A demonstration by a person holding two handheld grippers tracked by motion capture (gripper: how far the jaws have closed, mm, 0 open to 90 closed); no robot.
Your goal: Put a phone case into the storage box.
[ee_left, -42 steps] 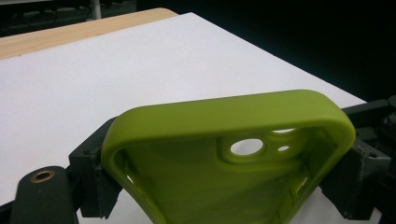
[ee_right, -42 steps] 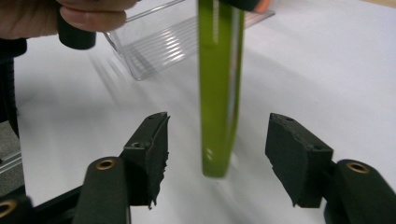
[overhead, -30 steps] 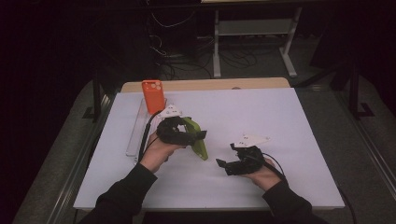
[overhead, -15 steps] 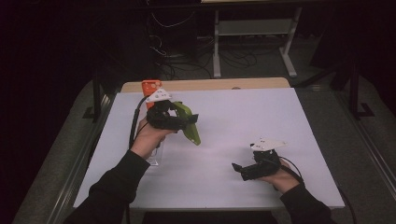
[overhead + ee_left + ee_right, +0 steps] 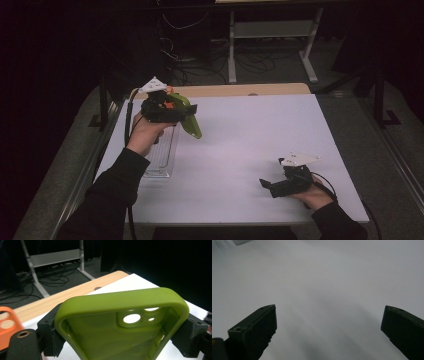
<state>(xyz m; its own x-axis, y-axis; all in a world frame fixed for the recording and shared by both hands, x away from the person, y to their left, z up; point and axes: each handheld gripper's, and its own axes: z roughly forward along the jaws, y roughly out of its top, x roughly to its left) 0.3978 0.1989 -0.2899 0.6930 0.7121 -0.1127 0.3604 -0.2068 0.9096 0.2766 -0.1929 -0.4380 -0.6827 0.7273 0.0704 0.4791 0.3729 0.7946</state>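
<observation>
A: Green phone case [image 5: 120, 325] first. Where?

B: Clamped across its width between the jaws of the left hand-held gripper [image 5: 175, 111], upper left of the high view, lifted off the table [image 5: 250, 130]. Open inner side faces the left gripper view's camera, camera cutout in the middle of that frame. In the high view the case [image 5: 192, 122] hangs slanted, its lower end pointing down toward the table.

A: Pads really on it?

B: Yes, the black pads [image 5: 51, 340] press both long edges. Gripping the case.

A: Anything else near it?

B: Orange phone case [image 5: 7, 326], lower left edge of the left gripper view, two round holes showing. In the high view a bit of orange [image 5: 169, 104] peeks out right at the gripper. Below that, a clear plastic tray [image 5: 161, 157] lies on the table at the left, just beside the person's left forearm.

A: Other side?

B: Right hand-held gripper [image 5: 267, 186] sits low at the lower right of the high view, well apart from the green case. Its jaws have just been opening; they stand wide apart with nothing between them, just white table [image 5: 324, 277] in the right gripper view.

A: Table itself?

B: White top, a wood strip [image 5: 240, 90] along the far edge.
</observation>
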